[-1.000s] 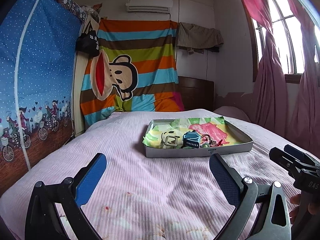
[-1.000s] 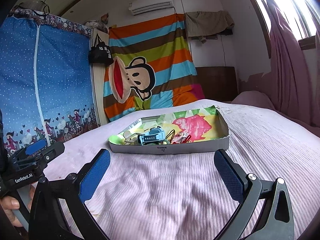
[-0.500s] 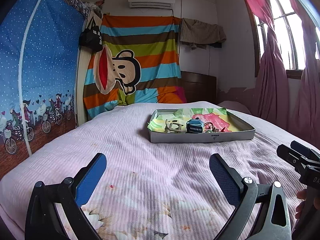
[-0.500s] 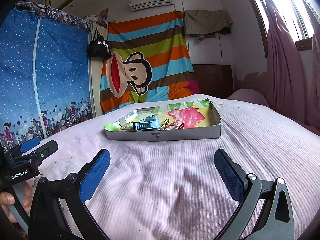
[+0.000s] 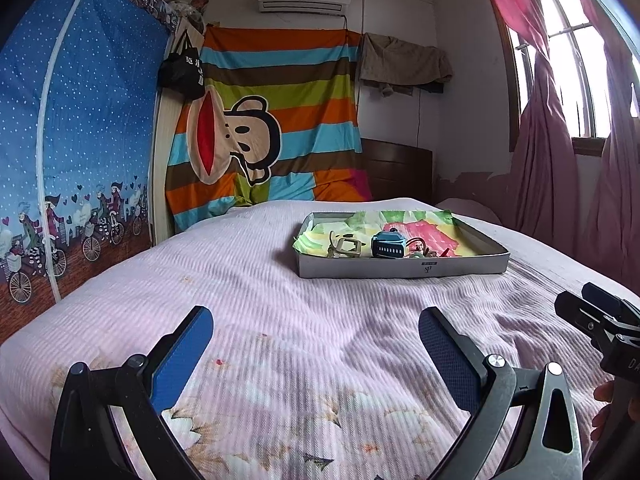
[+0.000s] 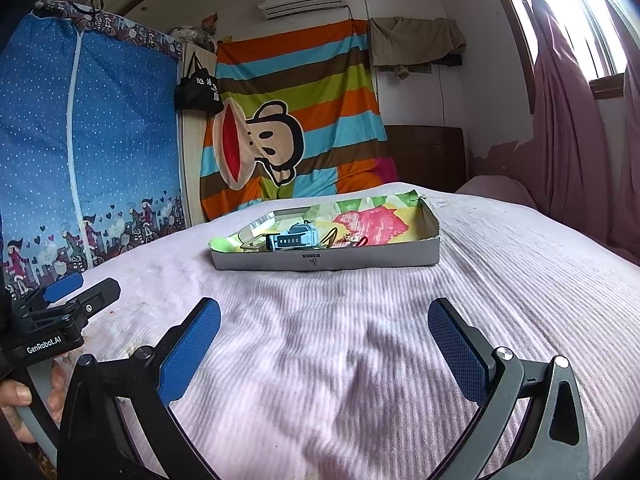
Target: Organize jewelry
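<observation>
Left claw (image 5: 316, 332): spread wide, holding nothing, low over the bed (image 5: 240, 280), well short of the tray (image 5: 400, 270).
Right claw (image 6: 324, 326): also wide and empty, over the bed, tray ahead.
Jewelry: heaped at the tray's near-left end on the paper lining; a blue watch (image 5: 387, 245), a pale watch (image 5: 347, 247), small red and green bits beside them.
Risk, tangling: the pieces touch, so lifting one may drag its neighbours out.
Risk, tray: it sits on soft bedding; a push on the wall could tip or slide it.
Risk, paper: the lining may snag in a pinch.
</observation>
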